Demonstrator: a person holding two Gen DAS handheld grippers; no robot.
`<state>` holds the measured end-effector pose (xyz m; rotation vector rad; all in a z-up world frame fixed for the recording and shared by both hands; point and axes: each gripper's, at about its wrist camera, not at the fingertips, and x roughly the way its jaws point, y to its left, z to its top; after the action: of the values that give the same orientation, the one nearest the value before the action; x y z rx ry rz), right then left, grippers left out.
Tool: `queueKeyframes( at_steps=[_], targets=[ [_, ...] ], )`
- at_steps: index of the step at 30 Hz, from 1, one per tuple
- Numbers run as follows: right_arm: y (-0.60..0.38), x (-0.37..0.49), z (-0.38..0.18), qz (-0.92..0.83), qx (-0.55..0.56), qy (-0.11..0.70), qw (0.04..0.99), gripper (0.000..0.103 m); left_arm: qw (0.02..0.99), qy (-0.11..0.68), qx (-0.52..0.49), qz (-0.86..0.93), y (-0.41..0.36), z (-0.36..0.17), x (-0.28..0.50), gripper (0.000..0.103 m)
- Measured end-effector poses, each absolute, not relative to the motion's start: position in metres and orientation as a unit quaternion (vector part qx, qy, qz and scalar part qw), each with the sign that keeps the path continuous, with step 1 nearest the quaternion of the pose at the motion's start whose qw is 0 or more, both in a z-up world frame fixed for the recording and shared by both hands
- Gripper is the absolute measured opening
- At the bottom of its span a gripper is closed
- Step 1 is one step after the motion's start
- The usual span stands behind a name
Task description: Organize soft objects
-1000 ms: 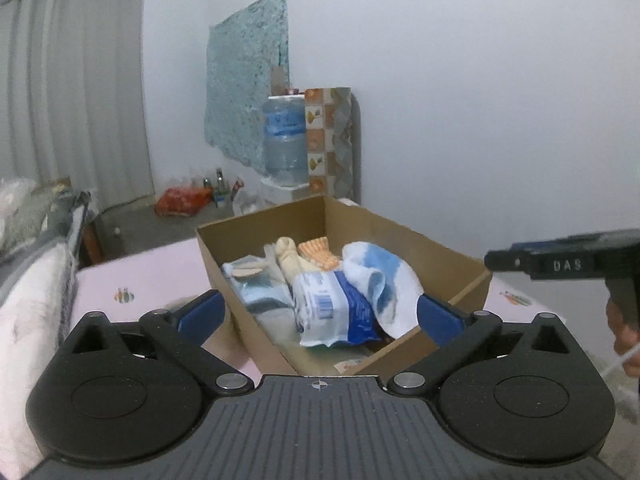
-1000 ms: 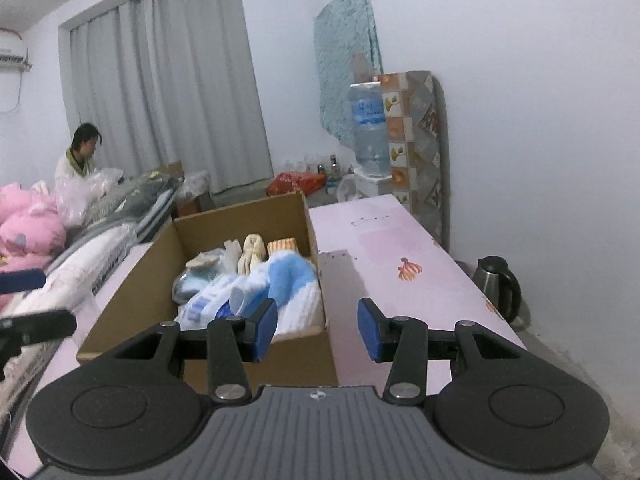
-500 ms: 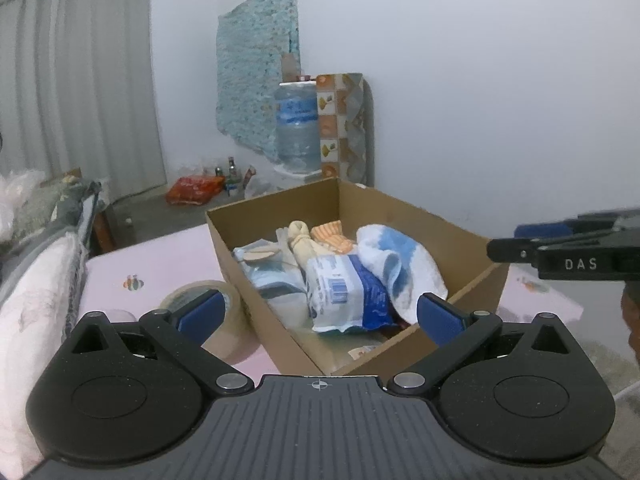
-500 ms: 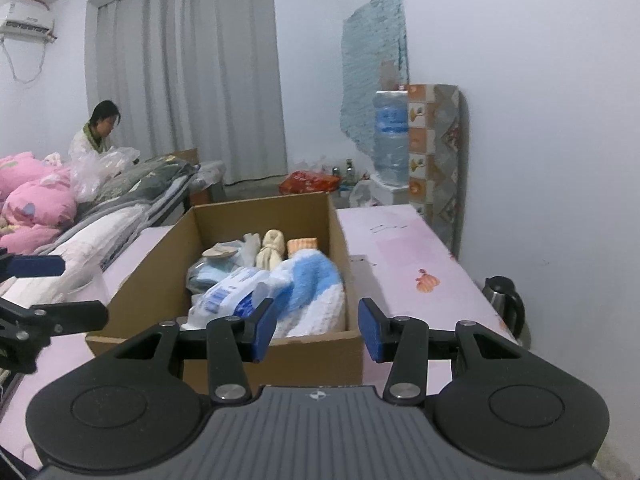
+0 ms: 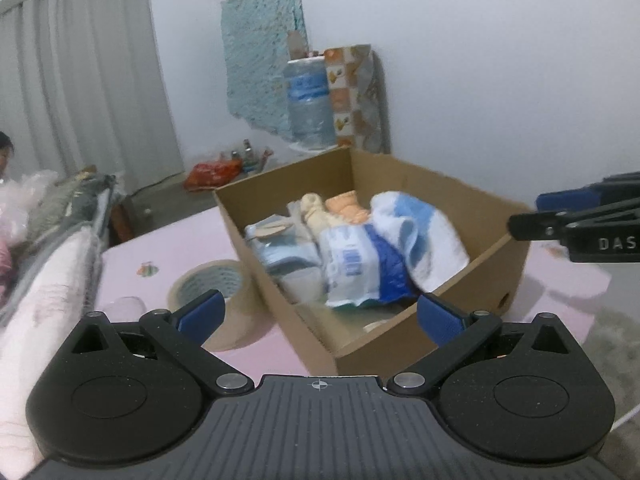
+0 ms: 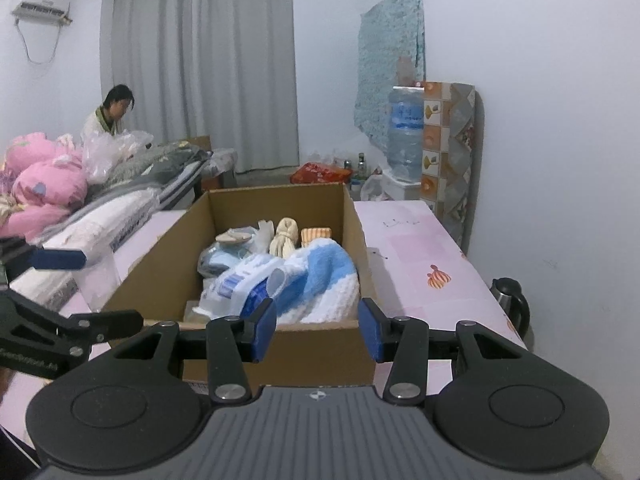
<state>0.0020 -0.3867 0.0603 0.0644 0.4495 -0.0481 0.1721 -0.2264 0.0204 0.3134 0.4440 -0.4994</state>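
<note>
A brown cardboard box (image 5: 472, 276) (image 6: 280, 344) stands on the pink table and holds soft things: a blue-and-white towel (image 5: 424, 236) (image 6: 324, 280), a blue-and-white plastic pack (image 5: 360, 272) (image 6: 244, 284), cream socks (image 5: 316, 212) (image 6: 284, 236), an orange striped cloth (image 5: 348, 208) (image 6: 316, 234) and a light blue packet (image 5: 276, 244) (image 6: 224, 256). My left gripper (image 5: 320, 314) is open and empty, in front of the box's near corner. My right gripper (image 6: 318, 330) is open and empty, in front of the box's near wall. Each gripper also shows at the edge of the other's view.
A roll of brown tape (image 5: 212, 288) lies on the table left of the box. Folded bedding (image 6: 104, 220) and pink bundles (image 6: 40, 188) lie at the left, with a person (image 6: 112, 116) behind. A water bottle (image 6: 406, 128) stands by the far wall, a kettle (image 6: 512, 304) on the floor at right.
Both grippers have drawn back and risen a little from the box. The tape roll has come into the left wrist view. Jaws stayed open.
</note>
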Motion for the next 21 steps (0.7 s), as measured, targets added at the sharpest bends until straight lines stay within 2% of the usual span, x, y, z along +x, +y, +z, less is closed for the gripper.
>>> queueKeyframes(
  at_steps=[21],
  targets=[
    [-0.379, 0.000, 0.055, -0.013, 0.034, 0.231, 0.972, 0.043, 0.935, 0.203, 0.156, -0.246, -0.223, 0.032, 0.161, 0.103]
  ],
)
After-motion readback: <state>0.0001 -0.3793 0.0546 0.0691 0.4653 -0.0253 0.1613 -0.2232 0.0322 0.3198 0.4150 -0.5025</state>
